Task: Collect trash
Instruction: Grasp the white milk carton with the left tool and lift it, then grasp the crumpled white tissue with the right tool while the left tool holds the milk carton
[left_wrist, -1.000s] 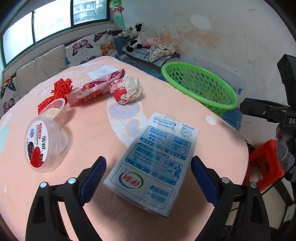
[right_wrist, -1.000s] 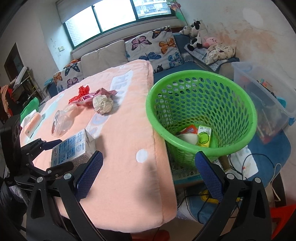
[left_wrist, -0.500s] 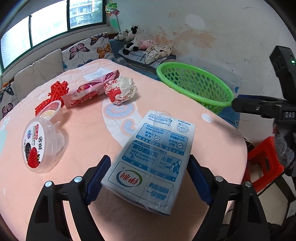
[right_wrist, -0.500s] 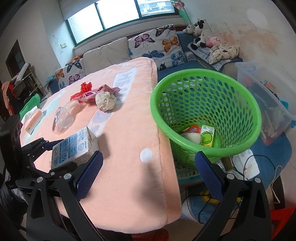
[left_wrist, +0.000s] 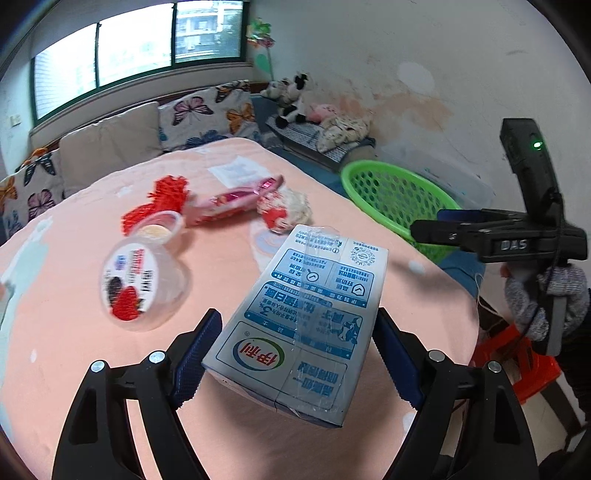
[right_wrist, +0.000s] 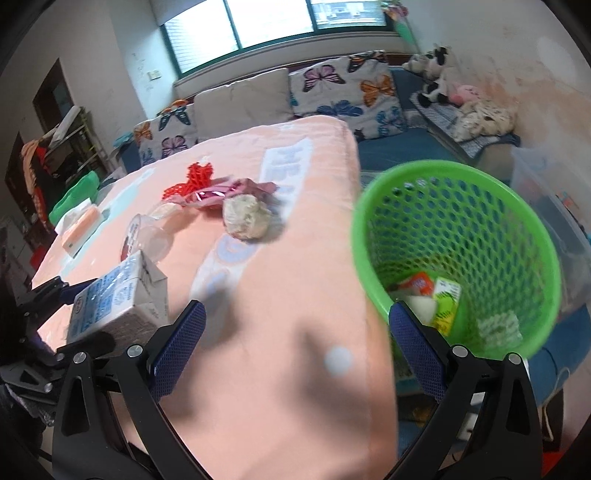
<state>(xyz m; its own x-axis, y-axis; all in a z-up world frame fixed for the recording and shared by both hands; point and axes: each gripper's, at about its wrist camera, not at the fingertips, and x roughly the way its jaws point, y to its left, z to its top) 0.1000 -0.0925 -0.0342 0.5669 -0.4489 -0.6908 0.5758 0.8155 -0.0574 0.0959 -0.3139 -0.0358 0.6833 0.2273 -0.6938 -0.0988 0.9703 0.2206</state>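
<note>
Gripping the milk carton (left_wrist: 306, 317), our left gripper (left_wrist: 295, 354) clamps it above the counter (left_wrist: 229, 266); our right gripper (right_wrist: 295, 343) gapes wide, basket (right_wrist: 458, 258) at two o'clock.

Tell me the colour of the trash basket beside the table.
Bright green, with a perforated wall: the basket shows best in the right wrist view.
</note>
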